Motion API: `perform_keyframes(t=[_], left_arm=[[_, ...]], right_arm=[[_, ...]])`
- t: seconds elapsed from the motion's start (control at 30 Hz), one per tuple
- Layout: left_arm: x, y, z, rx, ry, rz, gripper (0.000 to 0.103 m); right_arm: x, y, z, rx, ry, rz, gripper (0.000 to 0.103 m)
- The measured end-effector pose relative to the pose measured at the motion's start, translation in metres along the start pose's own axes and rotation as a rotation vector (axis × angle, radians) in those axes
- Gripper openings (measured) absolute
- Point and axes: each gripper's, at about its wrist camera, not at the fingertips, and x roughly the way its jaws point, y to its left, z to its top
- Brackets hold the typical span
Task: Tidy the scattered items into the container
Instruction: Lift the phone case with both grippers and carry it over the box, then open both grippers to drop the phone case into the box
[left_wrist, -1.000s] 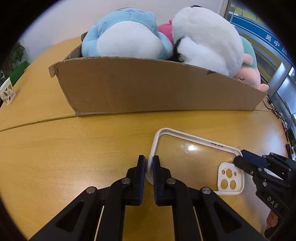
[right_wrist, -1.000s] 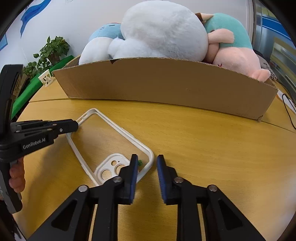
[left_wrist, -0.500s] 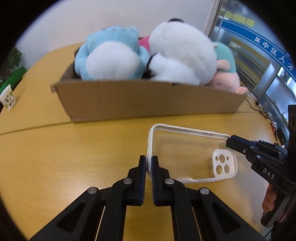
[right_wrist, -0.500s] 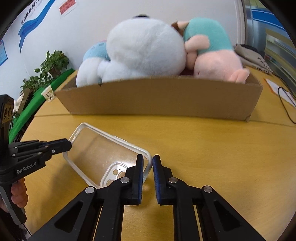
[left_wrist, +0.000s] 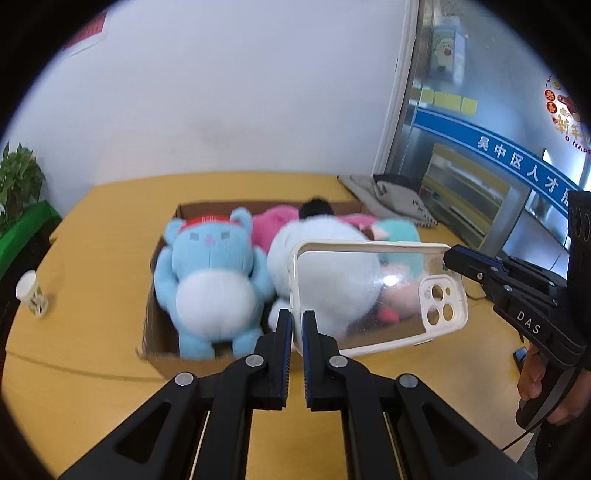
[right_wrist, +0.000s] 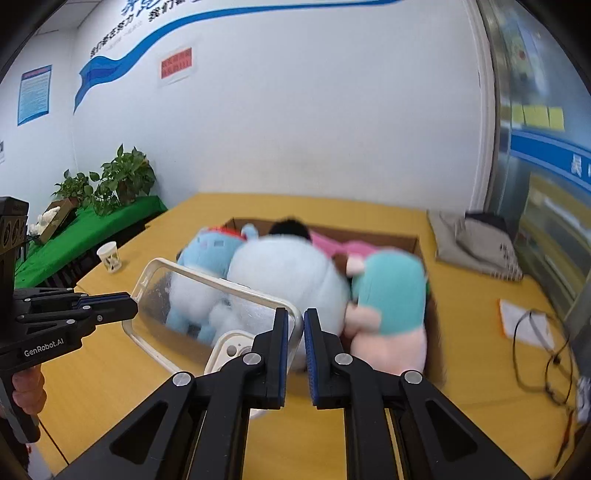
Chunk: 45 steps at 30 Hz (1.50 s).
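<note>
A clear phone case (left_wrist: 373, 291) with a white rim and camera cut-out hangs in the air above the cardboard box (left_wrist: 155, 332). My left gripper (left_wrist: 297, 321) is shut on its short end. My right gripper (right_wrist: 296, 328) is shut on the camera end; it shows in the left wrist view (left_wrist: 452, 256). The case also shows in the right wrist view (right_wrist: 207, 310). The box holds a blue plush (left_wrist: 210, 277), a white plush (left_wrist: 325, 266), a pink one and a teal-and-pink one (right_wrist: 391, 306), piled above its walls.
The box stands on a yellow wooden table (left_wrist: 92, 391). A small white cup (left_wrist: 31, 293) stands at the left. A grey cloth bag (right_wrist: 476, 243), a paper and a black cable (right_wrist: 539, 339) lie at the right. Plants on a green shelf (right_wrist: 103, 221) are far left.
Both grippers have lifted the phone case off the table and carried it up over the box. The view now looks down into the box from above.
</note>
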Motion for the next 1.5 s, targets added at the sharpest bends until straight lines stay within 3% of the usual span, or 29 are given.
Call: perform_keyframes(t=[0.2,0.33,0.6,0.8,1.03,1.3,1.33,1.37,1.4,1.43,1.47,1.5], left_arm=[[0.000,-0.005,0.057,0.029,-0.074,-0.003,0.005],[0.020,0.000,0.096,0.045,-0.089,0.008,0.005],[0.092,0.018,0.131,0.024,-0.022,0.006,0.005],[0.174,0.040,0.131,-0.032,0.122,-0.002,0.005],[0.234,0.053,0.098,-0.085,0.266,-0.001,0.005],[0.230,0.058,0.088,-0.085,0.243,0.020,0.006],[0.227,0.058,0.090,-0.083,0.227,0.033,0.014],[0.222,0.059,0.092,-0.082,0.208,0.049,0.025],[0.214,0.061,0.093,-0.083,0.190,0.062,0.032],[0.205,0.062,0.094,-0.088,0.170,0.064,0.046],[0.197,0.061,0.096,-0.092,0.148,0.065,0.056],[0.183,0.061,0.097,-0.091,0.116,0.068,0.059]], right_arm=[[0.003,-0.021,0.060,-0.049,-0.066,-0.014,0.009],[0.022,-0.035,0.096,-0.077,-0.072,-0.024,0.010],[0.091,-0.065,0.124,-0.094,0.002,-0.026,0.010],[0.170,-0.085,0.119,-0.081,0.126,-0.033,0.009],[0.241,-0.100,0.089,-0.052,0.300,-0.027,0.009],[0.251,-0.101,0.080,-0.083,0.353,-0.044,0.010],[0.252,-0.101,0.079,-0.081,0.361,-0.044,0.010],[0.251,-0.102,0.078,-0.074,0.360,-0.048,0.012],[0.248,-0.103,0.078,-0.069,0.352,-0.053,0.023],[0.243,-0.104,0.079,-0.061,0.339,-0.059,0.046],[0.236,-0.105,0.081,-0.051,0.318,-0.066,0.061],[0.227,-0.105,0.083,-0.040,0.291,-0.075,0.081]])
